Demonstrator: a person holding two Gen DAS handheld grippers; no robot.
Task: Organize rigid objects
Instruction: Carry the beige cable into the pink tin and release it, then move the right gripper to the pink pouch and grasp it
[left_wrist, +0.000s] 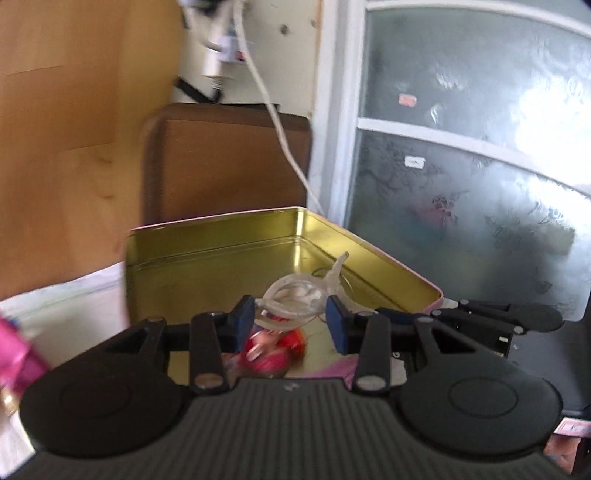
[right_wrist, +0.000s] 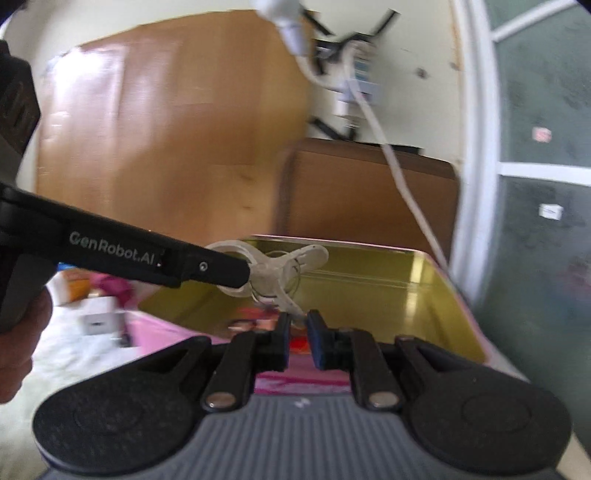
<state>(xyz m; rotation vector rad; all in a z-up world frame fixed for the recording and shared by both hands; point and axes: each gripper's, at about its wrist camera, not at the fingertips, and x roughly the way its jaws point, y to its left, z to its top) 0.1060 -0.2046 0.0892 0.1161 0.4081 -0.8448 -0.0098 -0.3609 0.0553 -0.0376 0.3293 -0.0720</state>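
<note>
Both grippers hold one translucent plastic clip (left_wrist: 295, 295) above the open gold-lined tin (left_wrist: 221, 254): left gripper (left_wrist: 291, 321) fingers part-open around its loops, right gripper (right_wrist: 297, 332) fingers nearly shut on its 6 o'clock end.

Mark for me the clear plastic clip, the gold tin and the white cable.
clear plastic clip (right_wrist: 295, 262): right wrist view, its middle where the arms cross.
gold tin (left_wrist: 221, 240): left wrist view, inner back wall.
white cable (left_wrist: 280, 129): left wrist view, midway along its hanging run.

A blurred red-and-pink thing (left_wrist: 273, 350) lies in the gold tin (left_wrist: 221, 251), half hidden behind the left gripper (left_wrist: 291, 321); unidentifiable.
</note>
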